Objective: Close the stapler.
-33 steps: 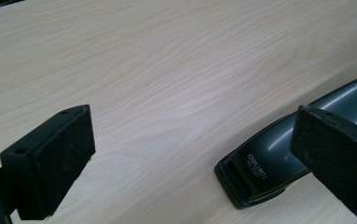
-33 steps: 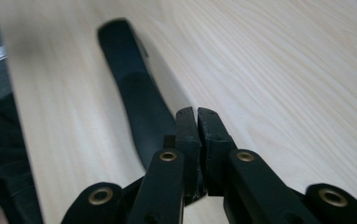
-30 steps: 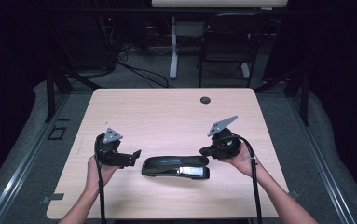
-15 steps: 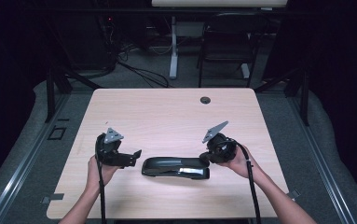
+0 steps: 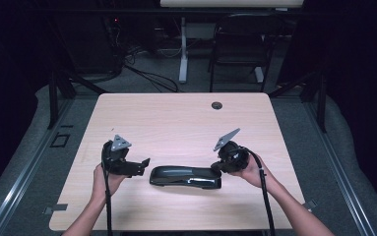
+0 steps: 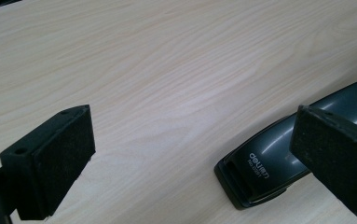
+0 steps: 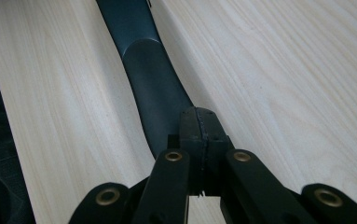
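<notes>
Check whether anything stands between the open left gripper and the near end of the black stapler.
Nothing visible does. In the left gripper view, only bare table lies between the open left gripper and the stapler, whose end is just inside one pad. In the high view the right gripper, jaws shut, sits at its far end.

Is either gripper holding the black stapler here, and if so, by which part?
Neither. The left gripper is open beside the stapler; the right gripper is shut, pads together, over its end.
</notes>
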The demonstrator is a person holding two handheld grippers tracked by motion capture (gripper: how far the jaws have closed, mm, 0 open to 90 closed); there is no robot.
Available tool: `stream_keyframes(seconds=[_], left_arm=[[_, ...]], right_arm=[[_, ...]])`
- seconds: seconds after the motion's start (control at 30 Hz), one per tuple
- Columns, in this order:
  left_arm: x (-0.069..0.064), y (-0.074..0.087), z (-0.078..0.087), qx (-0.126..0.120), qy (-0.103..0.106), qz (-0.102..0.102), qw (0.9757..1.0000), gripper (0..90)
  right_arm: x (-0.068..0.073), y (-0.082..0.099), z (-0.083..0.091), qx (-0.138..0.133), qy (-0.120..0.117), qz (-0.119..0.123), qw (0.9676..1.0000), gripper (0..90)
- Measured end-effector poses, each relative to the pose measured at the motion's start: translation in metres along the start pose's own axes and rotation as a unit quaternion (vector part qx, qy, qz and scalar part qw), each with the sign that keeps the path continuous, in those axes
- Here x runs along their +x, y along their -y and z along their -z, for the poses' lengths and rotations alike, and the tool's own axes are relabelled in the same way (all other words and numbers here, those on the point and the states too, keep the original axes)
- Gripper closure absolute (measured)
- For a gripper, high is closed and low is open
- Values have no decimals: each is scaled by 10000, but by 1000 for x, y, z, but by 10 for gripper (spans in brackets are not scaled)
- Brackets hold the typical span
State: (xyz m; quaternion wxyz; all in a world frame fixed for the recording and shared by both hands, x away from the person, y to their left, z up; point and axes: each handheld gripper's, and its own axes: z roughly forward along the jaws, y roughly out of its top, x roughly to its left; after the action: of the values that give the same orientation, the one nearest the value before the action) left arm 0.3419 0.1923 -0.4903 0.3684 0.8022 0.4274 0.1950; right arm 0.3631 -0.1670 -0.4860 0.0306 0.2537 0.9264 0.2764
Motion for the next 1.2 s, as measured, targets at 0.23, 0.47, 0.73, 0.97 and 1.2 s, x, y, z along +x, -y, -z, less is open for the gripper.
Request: stream_keyframes(seconds=[0.23,0.47,0.73,0.97,1.2], left_arm=[[-1,0,-1,-29,-5,-9,10000,4],[-1,0,-1,-8,-2,-20,10000,4],[-1,0,-1,-33,-12,-16,10000,4],[-1,0,-1,-13,4,-55,10000,4],[-1,-1,-1,-7,35,-54,10000,3]], right_arm=[[-1,0,-1,8,21,-25,10000,900],[-1,1,-3,38,37,-75,10000,900],[0,0,-4,44,98,1,9999,900],[6,-3,1,58,285,198,9994,900],[11,-11,12,-228,445,266,9984,859]])
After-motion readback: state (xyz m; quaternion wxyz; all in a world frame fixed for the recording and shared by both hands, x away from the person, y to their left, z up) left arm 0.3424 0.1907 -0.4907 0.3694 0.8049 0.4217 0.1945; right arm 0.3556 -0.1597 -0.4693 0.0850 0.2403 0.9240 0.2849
